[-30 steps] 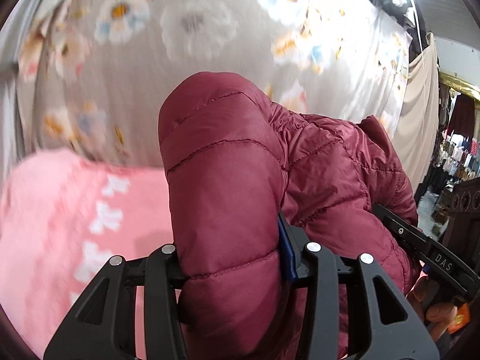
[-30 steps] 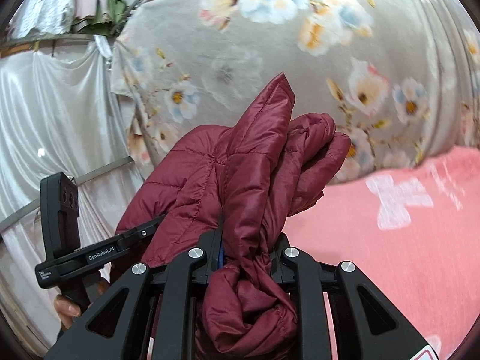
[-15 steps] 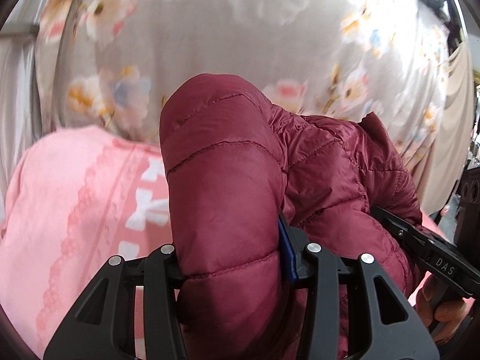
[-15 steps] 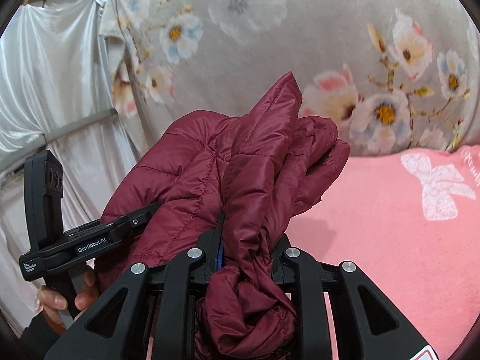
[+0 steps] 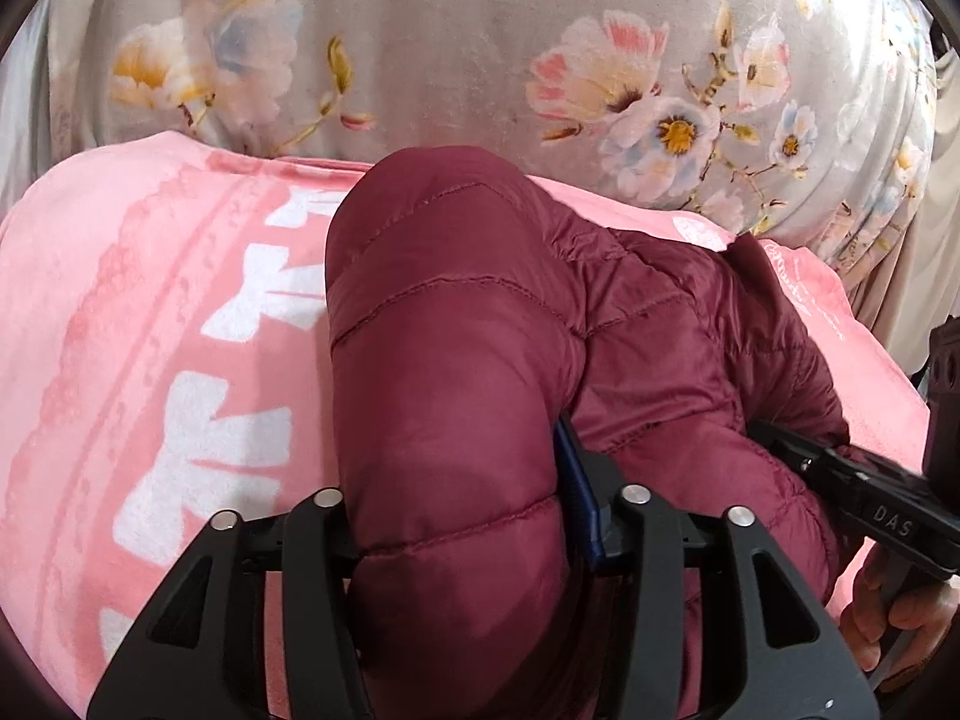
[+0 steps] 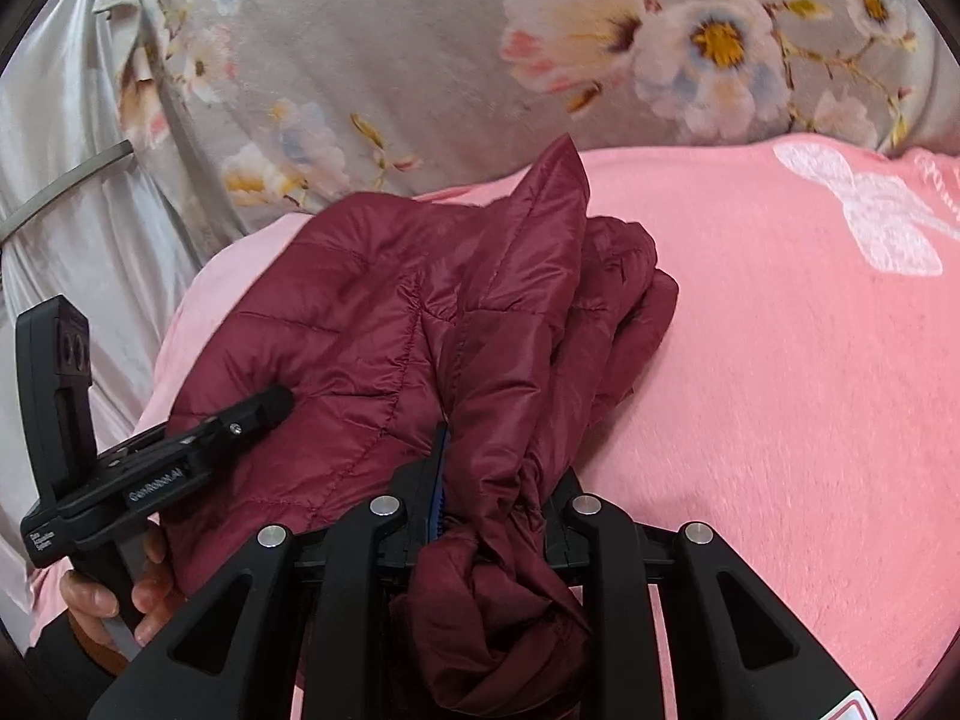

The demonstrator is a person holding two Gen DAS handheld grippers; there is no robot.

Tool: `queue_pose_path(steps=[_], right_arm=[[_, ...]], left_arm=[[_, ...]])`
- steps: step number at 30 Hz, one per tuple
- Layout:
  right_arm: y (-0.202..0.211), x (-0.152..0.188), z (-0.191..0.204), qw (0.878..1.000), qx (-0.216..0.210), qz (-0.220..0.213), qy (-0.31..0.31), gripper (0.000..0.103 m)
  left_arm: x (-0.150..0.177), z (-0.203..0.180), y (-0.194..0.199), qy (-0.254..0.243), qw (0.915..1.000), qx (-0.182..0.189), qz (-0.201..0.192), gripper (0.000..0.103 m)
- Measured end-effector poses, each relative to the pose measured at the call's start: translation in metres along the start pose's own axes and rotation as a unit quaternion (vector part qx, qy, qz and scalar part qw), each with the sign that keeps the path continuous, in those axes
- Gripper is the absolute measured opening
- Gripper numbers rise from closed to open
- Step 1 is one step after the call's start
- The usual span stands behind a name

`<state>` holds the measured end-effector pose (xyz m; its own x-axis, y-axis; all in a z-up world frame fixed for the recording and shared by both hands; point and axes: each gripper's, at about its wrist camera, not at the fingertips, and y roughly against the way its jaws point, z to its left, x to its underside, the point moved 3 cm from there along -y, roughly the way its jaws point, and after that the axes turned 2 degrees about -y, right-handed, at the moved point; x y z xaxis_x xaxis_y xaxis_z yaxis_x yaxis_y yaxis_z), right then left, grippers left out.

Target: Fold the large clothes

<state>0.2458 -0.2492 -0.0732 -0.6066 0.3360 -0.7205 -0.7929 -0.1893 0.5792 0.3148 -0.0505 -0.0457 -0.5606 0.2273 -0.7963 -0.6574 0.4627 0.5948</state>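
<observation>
Bedroom: pink blanket (image 5: 150, 360), floral sheet (image 5: 450, 60)

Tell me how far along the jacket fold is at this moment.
Done: the maroon puffer jacket is already bunched double, its layers stacked. In hand: the right hand-held gripper clamps a twisted wad of it; the left hand-held gripper has a thick padded roll between jaws that are opening. Left: laying it flat on the pink blanket, letting go and squaring the fold. It is not yet a neat bundle.
</observation>
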Motion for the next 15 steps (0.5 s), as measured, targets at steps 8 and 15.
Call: queue_pose_path(steps=[8,15], right_arm=[[-0.006,-0.002,-0.014,0.998,-0.008,0.036,-0.040,0.042],[0.056,-0.002,-0.014,0.998,0.051,0.026,-0.028,0.048]], left_arm=[[0.006,0.013,-0.018,0.026,0.9989,-0.013,0.036,0.066],[0.008,0.021,0.023,0.069,0.9932,-0.050,0.079,0.086]])
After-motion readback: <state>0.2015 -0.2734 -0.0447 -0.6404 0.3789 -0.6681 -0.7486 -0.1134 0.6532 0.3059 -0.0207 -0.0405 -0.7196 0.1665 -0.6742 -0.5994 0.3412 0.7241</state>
